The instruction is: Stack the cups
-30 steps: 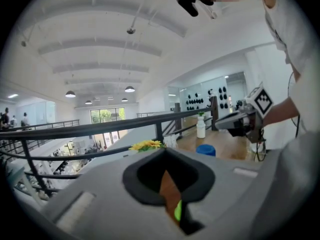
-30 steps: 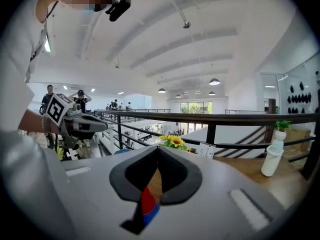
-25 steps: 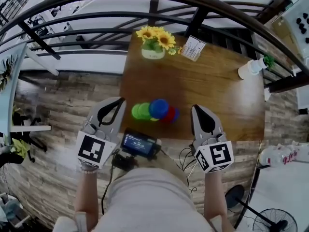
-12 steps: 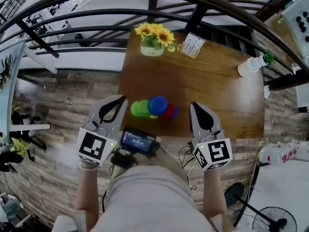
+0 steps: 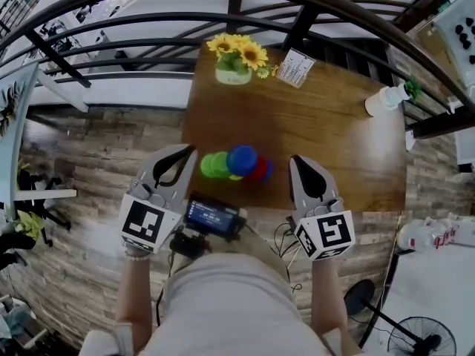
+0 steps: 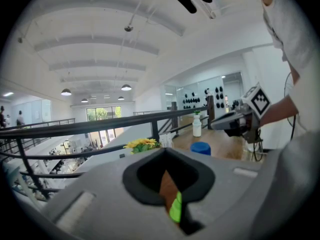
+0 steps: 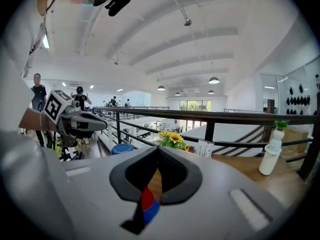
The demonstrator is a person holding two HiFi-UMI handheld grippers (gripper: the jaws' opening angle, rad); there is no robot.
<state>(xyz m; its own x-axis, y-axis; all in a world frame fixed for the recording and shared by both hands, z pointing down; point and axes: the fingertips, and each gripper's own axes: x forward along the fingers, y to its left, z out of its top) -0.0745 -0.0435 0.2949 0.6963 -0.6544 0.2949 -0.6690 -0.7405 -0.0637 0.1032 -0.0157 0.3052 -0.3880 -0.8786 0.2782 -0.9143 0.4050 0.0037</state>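
Wooden table (image 5: 319, 136): clustered coloured cups (image 5: 236, 166) near front edge, sunflower pot (image 5: 234, 59), card (image 5: 296, 70), white bottle (image 5: 386, 103) farther back.

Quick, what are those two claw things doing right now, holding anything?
Left gripper: closed, holding nothing.
Right gripper: closed, holding nothing.

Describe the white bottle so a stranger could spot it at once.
Find the wooden table by the dark railing and go to its far right corner. The white bottle stands there alone, well apart from the coloured cups at the near edge; its green top sets it apart from the flower pot and card.
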